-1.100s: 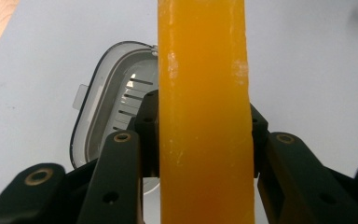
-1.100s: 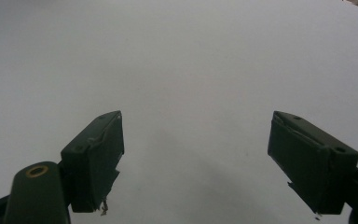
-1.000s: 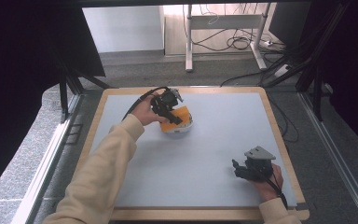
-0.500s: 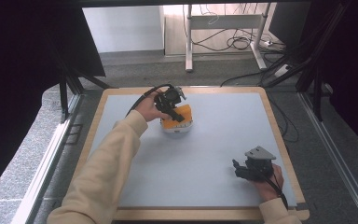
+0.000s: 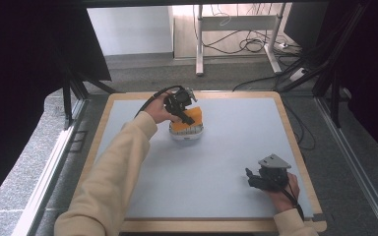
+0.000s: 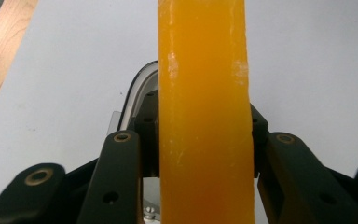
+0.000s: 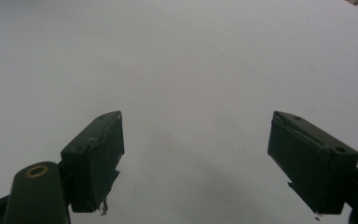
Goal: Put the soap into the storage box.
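On the counter: a pale blue mat (image 5: pixel 216 162) covers the top, with a wooden rim (image 5: pixel 226 94) showing round its edges.
Orange block: an orange block (image 5: pixel 187 120) sits toward the far left of the mat, over a white dish (image 5: pixel 186 135); whether it rests in the dish or hangs just above it cannot be told.
Left gripper: the left gripper (image 5: pixel 181 104) is at the block, held by a hand at the end of a cream sleeve (image 5: pixel 113 172) that reaches in from the bottom left.
Left fingers: in the left gripper view the two black fingers (image 6: pixel 145 126) press on either side of the orange block (image 6: pixel 204 112), which stands as a tall slab between them; they are closed on it.
Under the block: the curved white edge of the dish (image 6: pixel 137 91) shows just behind the left finger in that view.
Right gripper: the right gripper (image 5: pixel 256 178) lies low near the right front corner of the mat, well apart from the block, its grey plate (image 5: pixel 274 161) on top.
Right fingers: the right gripper view shows its fingers (image 7: pixel 95 158) standing wide apart with only bare mat (image 7: pixel 186 70) between them; they hold nothing.
Cable: a black cable (image 5: pixel 150 101) loops from the left gripper toward the mat's far left edge.
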`<action>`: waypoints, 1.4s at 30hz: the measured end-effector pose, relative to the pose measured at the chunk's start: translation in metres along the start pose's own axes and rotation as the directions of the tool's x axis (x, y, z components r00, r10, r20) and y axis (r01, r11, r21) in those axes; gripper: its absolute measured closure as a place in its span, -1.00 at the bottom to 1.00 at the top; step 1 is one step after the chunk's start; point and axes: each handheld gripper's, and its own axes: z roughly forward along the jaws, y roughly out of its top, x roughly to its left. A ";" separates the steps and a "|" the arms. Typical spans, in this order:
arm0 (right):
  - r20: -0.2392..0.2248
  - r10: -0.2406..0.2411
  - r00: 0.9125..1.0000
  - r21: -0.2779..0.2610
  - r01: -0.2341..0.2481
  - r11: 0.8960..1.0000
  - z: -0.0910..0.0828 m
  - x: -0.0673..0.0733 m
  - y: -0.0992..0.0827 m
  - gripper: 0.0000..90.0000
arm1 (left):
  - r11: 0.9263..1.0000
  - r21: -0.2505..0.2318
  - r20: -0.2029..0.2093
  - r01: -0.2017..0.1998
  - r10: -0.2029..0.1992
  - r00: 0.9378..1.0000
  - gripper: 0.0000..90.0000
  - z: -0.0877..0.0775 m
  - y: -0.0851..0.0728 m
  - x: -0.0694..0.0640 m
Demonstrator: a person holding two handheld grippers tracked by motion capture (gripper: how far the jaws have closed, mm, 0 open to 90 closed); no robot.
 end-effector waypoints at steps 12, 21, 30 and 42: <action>0.007 0.006 1.000 0.010 -0.006 1.000 0.001 -0.001 -0.001 -0.58 | 1.000 0.017 0.037 -0.006 0.006 0.999 0.37 0.015 -0.002 0.008; 0.007 0.002 1.000 0.018 -0.002 1.000 0.003 -0.001 -0.002 -0.59 | 0.999 0.034 0.049 0.001 -0.002 0.999 0.37 0.021 -0.006 0.013; 0.005 -0.001 1.000 0.022 0.001 1.000 0.003 -0.001 -0.003 -0.58 | 0.999 0.044 0.060 0.008 -0.011 0.998 0.37 0.029 -0.007 0.017; 0.002 -0.008 1.000 0.027 0.008 1.000 0.004 0.000 -0.003 -0.59 | 0.998 0.059 0.046 0.014 -0.016 0.999 0.33 0.038 -0.006 0.018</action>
